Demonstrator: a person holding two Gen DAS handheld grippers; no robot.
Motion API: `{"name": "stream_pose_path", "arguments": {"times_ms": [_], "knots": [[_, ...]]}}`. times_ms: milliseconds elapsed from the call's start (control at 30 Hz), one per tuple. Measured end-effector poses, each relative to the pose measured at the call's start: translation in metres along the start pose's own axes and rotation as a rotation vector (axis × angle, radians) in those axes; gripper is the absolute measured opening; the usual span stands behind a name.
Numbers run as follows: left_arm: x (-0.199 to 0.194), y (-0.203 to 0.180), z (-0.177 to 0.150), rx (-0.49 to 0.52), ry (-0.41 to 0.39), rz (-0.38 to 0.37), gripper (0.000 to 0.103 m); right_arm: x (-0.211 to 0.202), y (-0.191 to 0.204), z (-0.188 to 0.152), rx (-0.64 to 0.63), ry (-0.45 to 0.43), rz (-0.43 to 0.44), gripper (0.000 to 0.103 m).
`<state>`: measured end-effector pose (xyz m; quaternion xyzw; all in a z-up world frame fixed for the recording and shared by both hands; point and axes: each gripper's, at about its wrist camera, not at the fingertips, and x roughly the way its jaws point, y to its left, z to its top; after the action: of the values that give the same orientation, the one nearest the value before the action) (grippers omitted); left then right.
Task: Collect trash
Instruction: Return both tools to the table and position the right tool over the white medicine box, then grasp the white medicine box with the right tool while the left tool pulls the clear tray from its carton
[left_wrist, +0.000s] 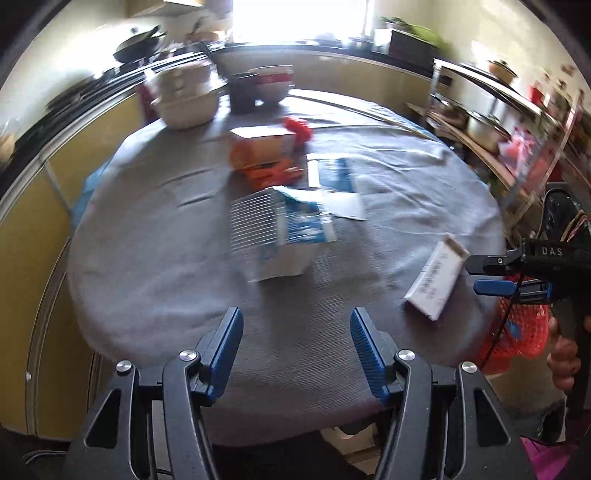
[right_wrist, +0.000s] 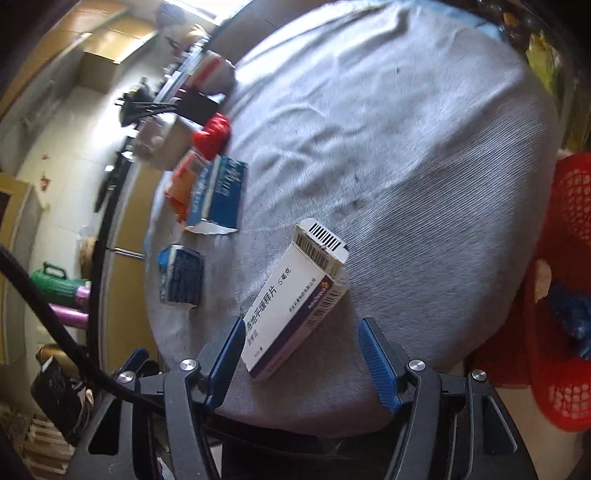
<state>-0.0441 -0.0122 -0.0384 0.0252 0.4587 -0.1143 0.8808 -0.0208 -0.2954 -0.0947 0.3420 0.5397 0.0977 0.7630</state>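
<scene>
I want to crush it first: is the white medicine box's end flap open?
Open: the white cardboard medicine box lies flat, its barcoded flap sticking out.

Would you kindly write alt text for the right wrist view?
The open right gripper straddles the near end of a white medicine box lying on a grey tablecloth. Blue boxes lie further left, and a red mesh basket stands at right.

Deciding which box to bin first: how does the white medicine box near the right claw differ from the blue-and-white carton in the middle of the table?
The white medicine box is slim, lies flat and looks intact; the blue-and-white carton is bulkier and its top is torn open. The medicine box sits near the table edge, just ahead of the open right claw; the carton lies mid-table, ahead of the open left claw. Both are cardboard packs on the grey cloth.
</scene>
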Motion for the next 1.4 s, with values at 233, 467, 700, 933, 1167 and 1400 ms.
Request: {"name": "stream_pose_path", "arguments": {"times_ms": [233, 467, 700, 933, 1167, 1400], "knots": [[0.002, 0.043, -0.003, -0.096, 0.007, 0.020, 0.061, 0.026, 0.032, 0.022, 0.022, 0.027, -0.136, 0.069], [0.001, 0.069, -0.003, -0.149, 0.005, 0.033, 0.062, 0.057, 0.078, 0.030, -0.127, 0.059, -0.260, 0.070], [0.003, 0.079, 0.005, -0.193, 0.011, 0.030, 0.062, 0.077, 0.110, 0.017, -0.328, 0.018, -0.368, 0.068], [0.012, 0.070, 0.032, -0.225, 0.039, -0.074, 0.074, 0.078, 0.119, 0.004, -0.491, -0.028, -0.429, 0.054], [0.045, 0.054, 0.055, -0.256, 0.150, -0.150, 0.076, 0.067, 0.105, -0.011, -0.562, -0.050, -0.398, 0.054], [0.069, 0.080, 0.050, -0.378, 0.171, -0.176, 0.076, 0.053, 0.093, -0.023, -0.585, -0.066, -0.355, 0.055]]}}
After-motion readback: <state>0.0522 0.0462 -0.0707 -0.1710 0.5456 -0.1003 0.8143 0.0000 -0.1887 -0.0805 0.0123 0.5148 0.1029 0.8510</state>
